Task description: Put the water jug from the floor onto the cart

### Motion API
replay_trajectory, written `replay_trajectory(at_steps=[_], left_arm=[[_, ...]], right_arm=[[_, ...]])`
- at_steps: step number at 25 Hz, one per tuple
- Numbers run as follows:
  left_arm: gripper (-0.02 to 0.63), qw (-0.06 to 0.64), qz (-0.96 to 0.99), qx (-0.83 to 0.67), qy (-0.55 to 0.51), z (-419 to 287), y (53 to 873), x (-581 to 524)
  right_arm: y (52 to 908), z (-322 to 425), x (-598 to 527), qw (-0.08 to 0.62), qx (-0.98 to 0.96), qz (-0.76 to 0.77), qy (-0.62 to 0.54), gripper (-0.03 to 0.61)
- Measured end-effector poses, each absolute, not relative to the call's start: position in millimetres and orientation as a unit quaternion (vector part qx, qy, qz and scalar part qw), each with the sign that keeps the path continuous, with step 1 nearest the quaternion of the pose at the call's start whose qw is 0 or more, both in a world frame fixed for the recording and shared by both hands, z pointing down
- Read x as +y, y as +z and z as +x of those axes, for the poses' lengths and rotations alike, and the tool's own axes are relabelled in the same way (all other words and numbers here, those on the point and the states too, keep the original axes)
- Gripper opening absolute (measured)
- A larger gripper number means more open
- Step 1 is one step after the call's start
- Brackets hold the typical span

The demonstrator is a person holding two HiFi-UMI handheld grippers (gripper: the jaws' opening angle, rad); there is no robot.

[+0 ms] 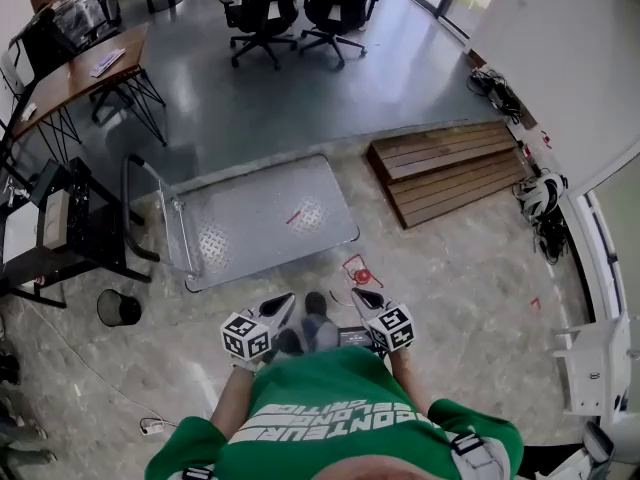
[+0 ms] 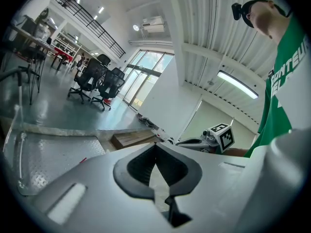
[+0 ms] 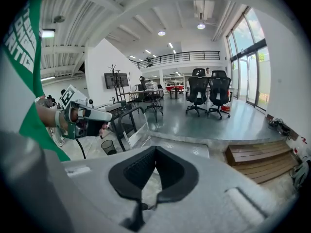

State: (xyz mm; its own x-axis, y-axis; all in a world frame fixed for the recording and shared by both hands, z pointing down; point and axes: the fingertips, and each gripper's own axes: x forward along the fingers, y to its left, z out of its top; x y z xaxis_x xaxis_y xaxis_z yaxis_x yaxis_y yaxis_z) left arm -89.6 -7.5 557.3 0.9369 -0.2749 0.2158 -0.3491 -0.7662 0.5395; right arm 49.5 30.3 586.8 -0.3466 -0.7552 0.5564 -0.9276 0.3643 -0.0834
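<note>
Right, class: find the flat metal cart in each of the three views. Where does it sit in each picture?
Head view: cart left of centre.
Left gripper view: cart at lower left.
Right gripper view: cart just below centre.
Shared landmark: the wooden ramp beside the cart.

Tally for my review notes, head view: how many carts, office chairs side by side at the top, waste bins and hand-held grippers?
Cart: 1
Office chairs: 2
Waste bin: 1
Hand-held grippers: 2
Total: 6
</note>
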Motion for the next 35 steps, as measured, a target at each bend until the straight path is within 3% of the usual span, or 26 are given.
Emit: replay_trajectory(at_steps=[6,14,27,35], left_arm=[[0.015,0.301,0.933,-0.185,0.069,-97.1,565.3,-17.6],[0.015,0.274,0.945,-0.161,0.080,-56.3,544.6,-47.3],[0.015,0.307,0.930,-0.140,0.147,-30.7,564.5,-42.4],[0.015,0.321,0.921,-0.152,0.161,-19.6,576.6,-61.4]], right_arm=[[597.6,50.2,10.9,0.206,-0.805,0.522,0.192,-0.008],[571.3,92.8,-17.6,0.198,-0.790,0.549,0.187,-0.008],[690.3,150.4,35.6,0.243,-0.737,0.545,0.317,-0.008],[766.8,179.4,19.5,0.319,-0.718,0.510,0.351,-0.008]])
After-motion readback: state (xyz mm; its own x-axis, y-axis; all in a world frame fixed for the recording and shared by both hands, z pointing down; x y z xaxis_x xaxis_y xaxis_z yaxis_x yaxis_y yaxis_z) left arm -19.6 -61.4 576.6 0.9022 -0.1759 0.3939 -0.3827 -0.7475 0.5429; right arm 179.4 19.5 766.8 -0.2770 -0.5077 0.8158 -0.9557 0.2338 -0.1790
